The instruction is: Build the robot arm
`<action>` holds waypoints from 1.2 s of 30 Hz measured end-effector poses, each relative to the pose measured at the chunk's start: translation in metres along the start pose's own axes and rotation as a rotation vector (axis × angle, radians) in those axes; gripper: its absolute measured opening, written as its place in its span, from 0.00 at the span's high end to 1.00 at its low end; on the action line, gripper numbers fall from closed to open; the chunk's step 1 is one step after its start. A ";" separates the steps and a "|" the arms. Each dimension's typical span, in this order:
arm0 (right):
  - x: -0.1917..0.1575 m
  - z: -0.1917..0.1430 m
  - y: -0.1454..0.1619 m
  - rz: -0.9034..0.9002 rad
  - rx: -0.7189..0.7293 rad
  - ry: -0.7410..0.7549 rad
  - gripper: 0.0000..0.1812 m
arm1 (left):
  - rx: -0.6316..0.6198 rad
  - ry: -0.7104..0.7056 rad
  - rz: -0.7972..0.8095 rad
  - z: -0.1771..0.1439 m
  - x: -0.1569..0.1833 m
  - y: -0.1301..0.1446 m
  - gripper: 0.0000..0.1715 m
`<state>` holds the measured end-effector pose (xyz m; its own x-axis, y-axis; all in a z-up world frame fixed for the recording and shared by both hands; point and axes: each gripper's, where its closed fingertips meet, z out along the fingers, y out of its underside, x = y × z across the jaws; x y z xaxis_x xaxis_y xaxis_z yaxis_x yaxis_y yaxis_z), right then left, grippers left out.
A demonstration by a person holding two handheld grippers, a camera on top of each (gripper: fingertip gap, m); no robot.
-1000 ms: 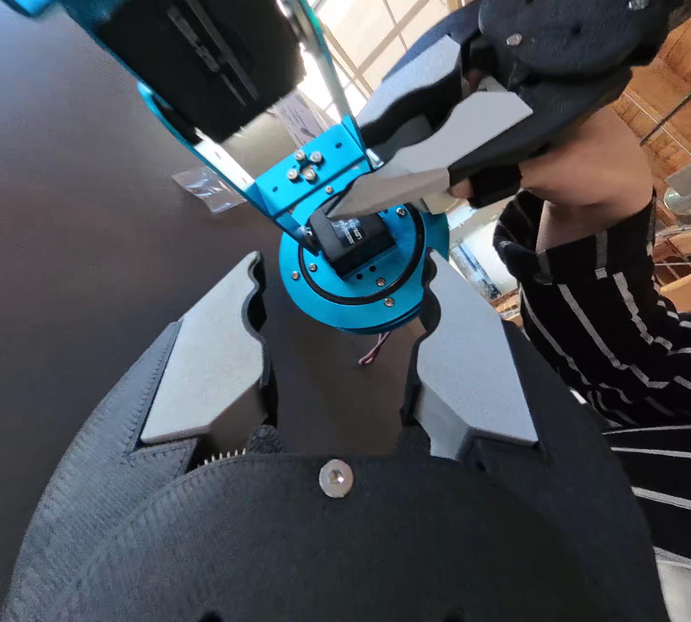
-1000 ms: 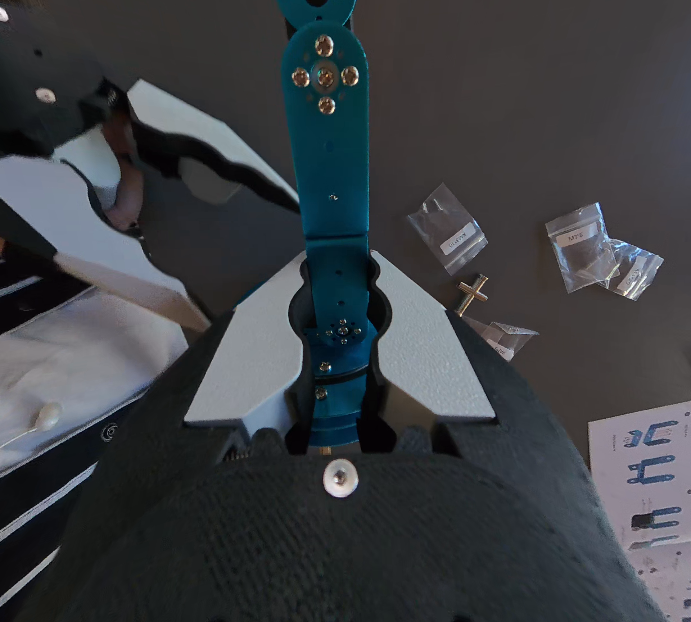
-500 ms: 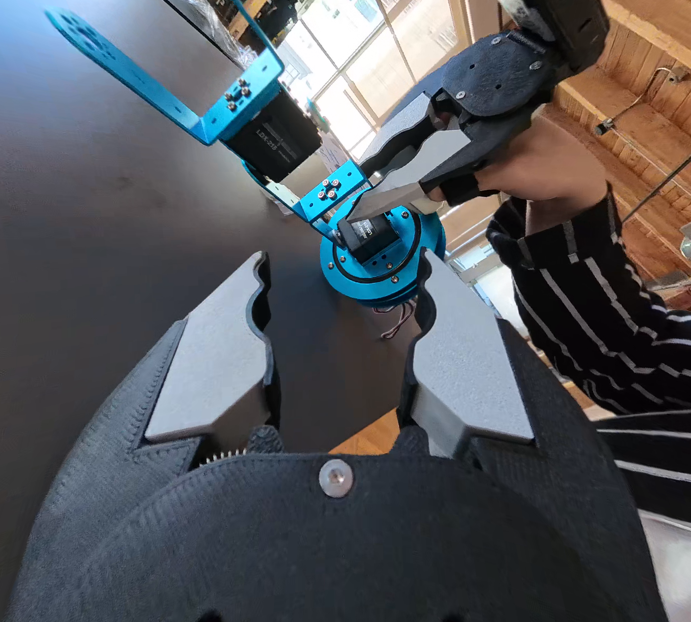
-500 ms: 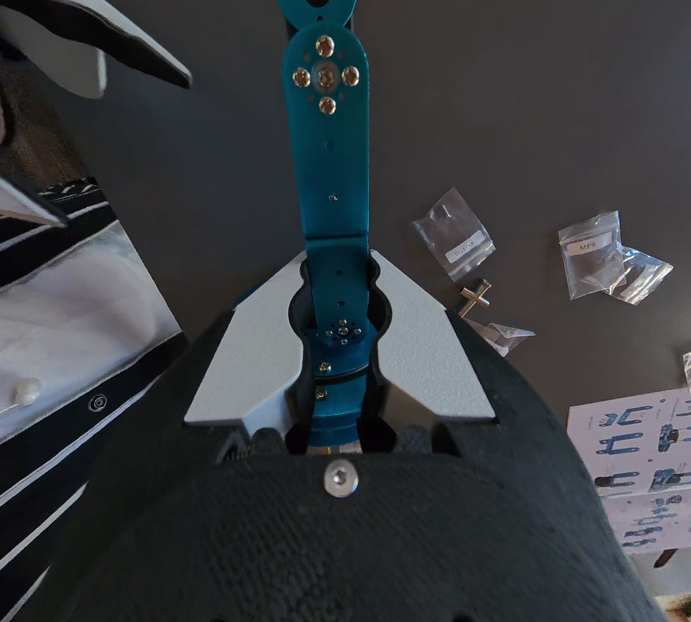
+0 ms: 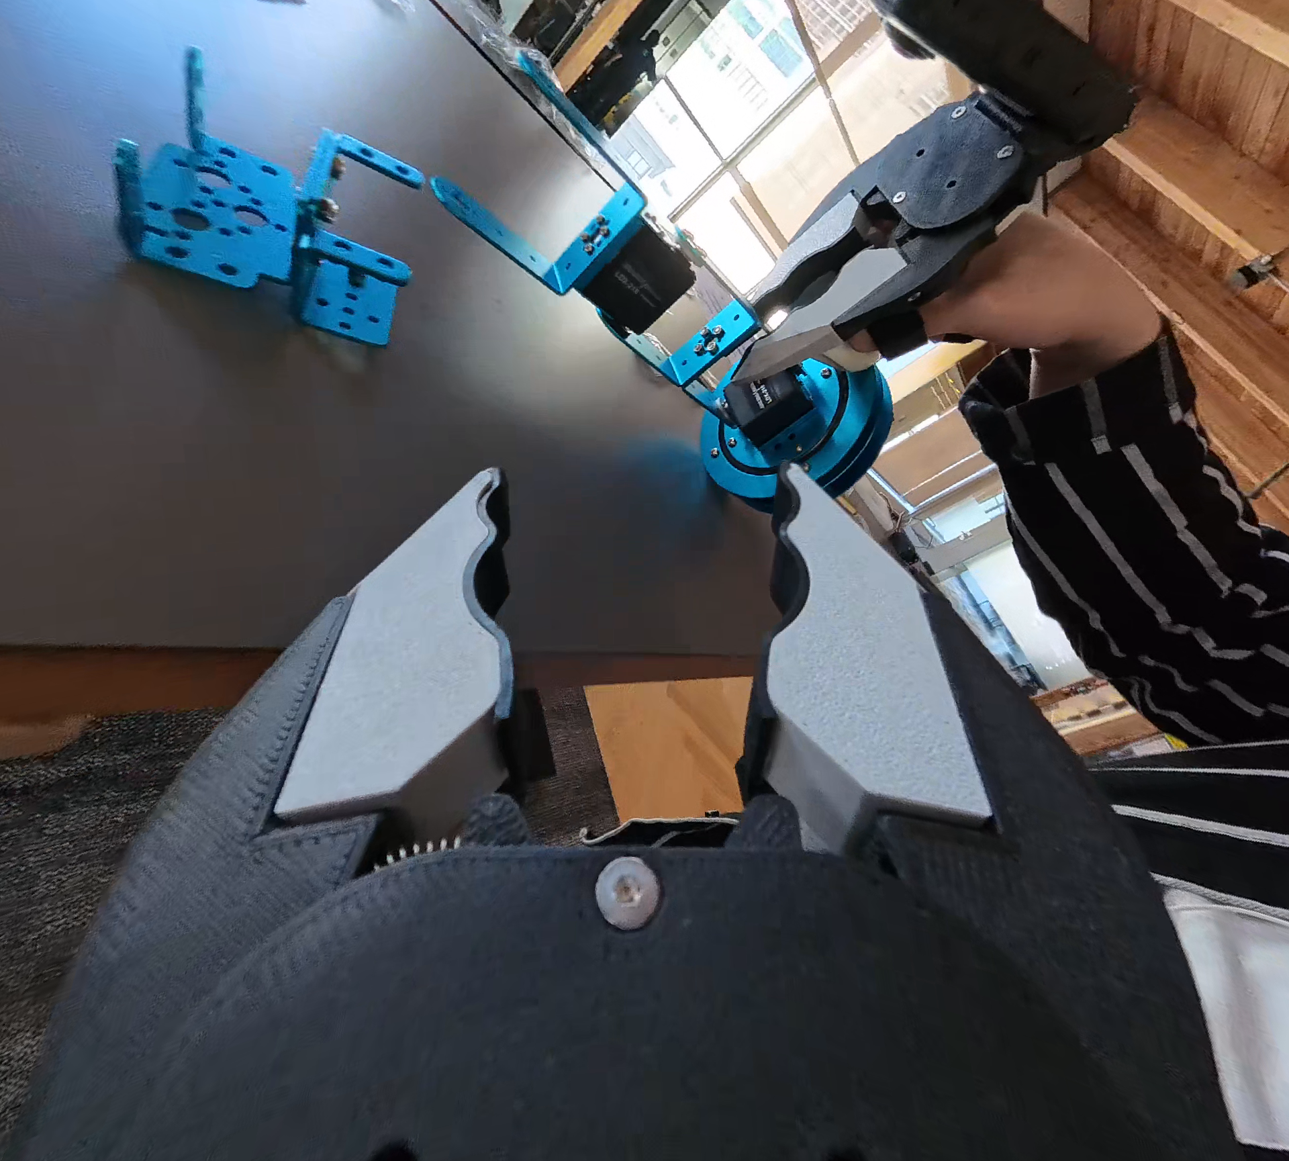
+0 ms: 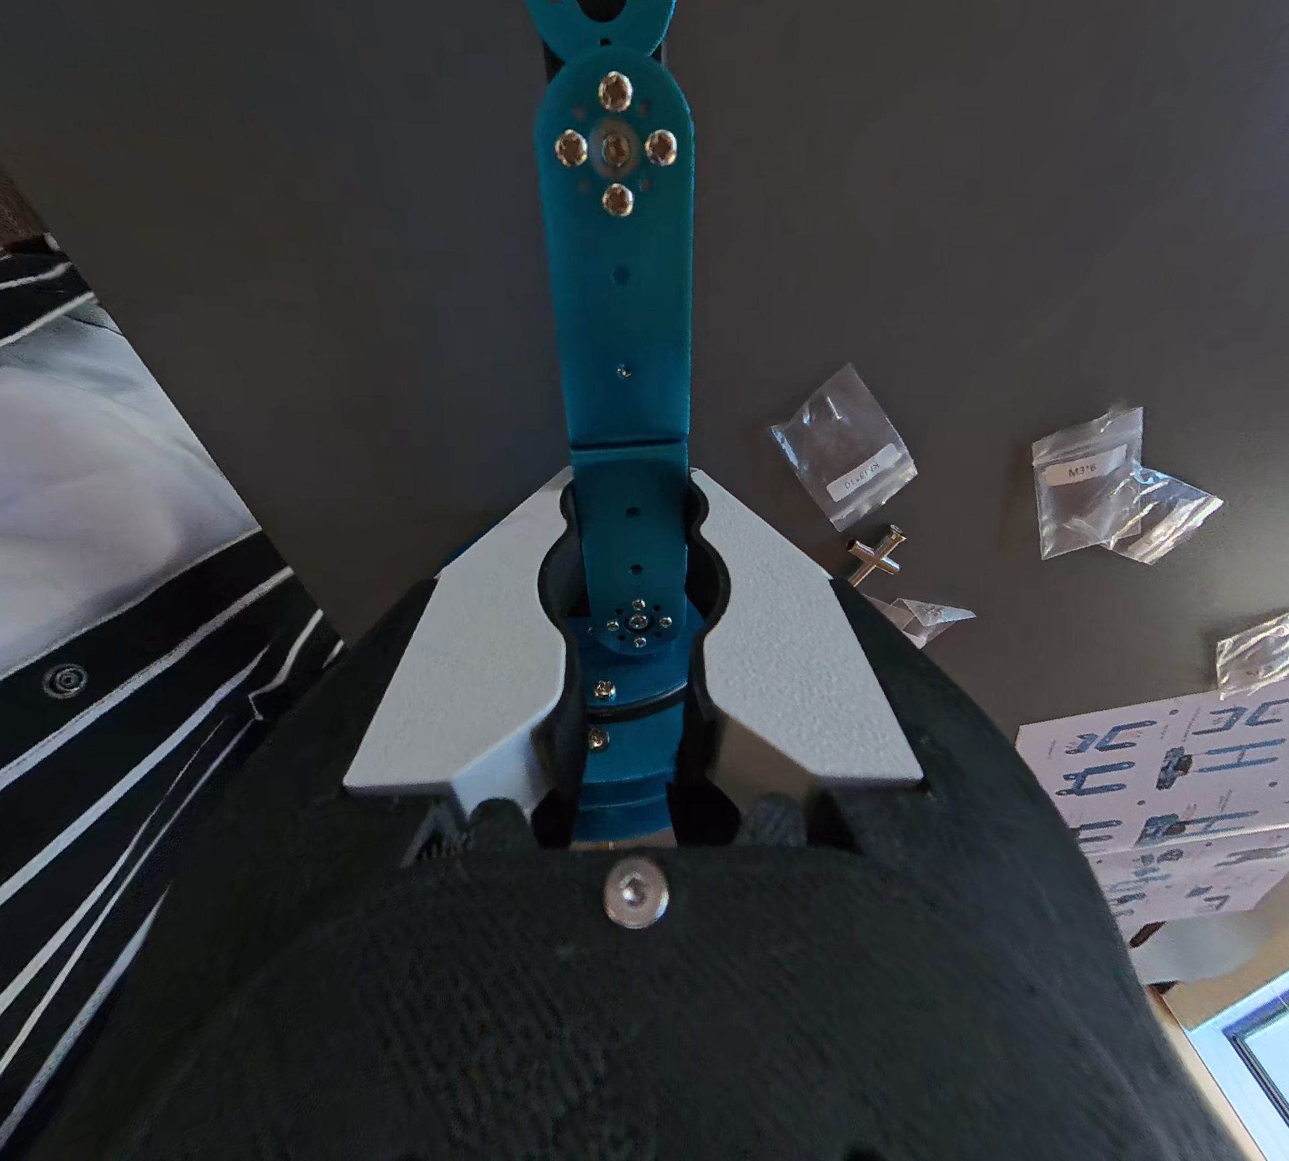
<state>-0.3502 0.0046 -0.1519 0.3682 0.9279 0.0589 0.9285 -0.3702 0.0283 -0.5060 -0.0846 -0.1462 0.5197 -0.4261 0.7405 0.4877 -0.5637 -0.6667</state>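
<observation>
A blue metal arm assembly stands on the dark table [image 5: 349,486]: a round blue base [image 5: 802,451], a black servo [image 5: 764,405] on it, and blue brackets [image 5: 711,346] rising to a second black servo [image 5: 635,283]. My right gripper [image 6: 631,486] is shut on the lower blue bracket [image 6: 621,318], with both pads pressed on its sides; it also shows in the left wrist view [image 5: 767,339], clamped just above the base. My left gripper [image 5: 638,479] is open and empty, back from the base near the table's edge.
Loose blue brackets [image 5: 209,213] lie on the table to the far left. Small clear bags [image 6: 844,444] [image 6: 1095,479], a metal cross wrench [image 6: 875,559] and a printed sheet [image 6: 1172,799] lie right of the assembly. A striped sleeve [image 5: 1116,569] is on the right. There is about 20 cm between the tips of the two grippers. The metal cross wrench [image 6: 875,559] is about 12 cm from my right fingertips and 30 cm from my left.
My left gripper has drawn back from the assembly toward the table's edge, still open and empty. My right gripper has kept its hold on the blue bracket without moving.
</observation>
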 end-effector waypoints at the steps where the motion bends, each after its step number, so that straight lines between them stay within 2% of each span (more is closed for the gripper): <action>1: 0.000 0.000 0.000 0.003 -0.001 0.000 0.87 | 0.001 -0.005 0.003 -0.004 -0.002 -0.001 0.57; 9: 0.002 0.002 -0.001 0.006 -0.002 -0.002 0.87 | -0.023 -0.044 0.085 -0.036 -0.017 -0.012 0.60; 11: 0.002 0.003 -0.004 -0.011 -0.002 0.012 0.88 | -0.035 -0.092 0.194 -0.044 -0.027 -0.022 0.61; 14: -0.003 0.007 -0.011 -0.040 0.008 0.006 0.88 | -0.123 -0.198 0.437 -0.051 -0.048 -0.034 0.60; 17: -0.004 0.009 -0.013 -0.064 -0.008 0.038 0.88 | -0.232 -0.225 0.563 -0.047 -0.055 -0.041 0.61; 20: -0.006 0.009 -0.014 -0.089 -0.005 0.038 0.88 | -0.288 -0.249 0.648 -0.037 -0.058 -0.045 0.64; 24: -0.006 0.007 -0.012 -0.096 0.039 0.029 0.88 | -0.344 -0.280 0.669 -0.019 -0.068 -0.042 0.67; 30: -0.008 0.003 -0.010 -0.122 0.100 0.026 0.88 | -0.379 -0.318 0.701 -0.007 -0.082 -0.053 0.71; 32: -0.008 0.002 -0.009 -0.105 0.114 0.028 0.88 | -0.366 -0.292 0.698 -0.006 -0.078 -0.060 0.74; 36: -0.007 0.002 -0.004 -0.088 0.131 0.021 0.88 | -0.454 -0.198 0.770 -0.005 -0.075 -0.062 0.78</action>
<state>-0.3566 -0.0006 -0.1543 0.2849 0.9550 0.0827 0.9561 -0.2769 -0.0962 -0.5785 -0.0207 -0.1598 0.7185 -0.6938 0.0485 -0.3445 -0.4156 -0.8418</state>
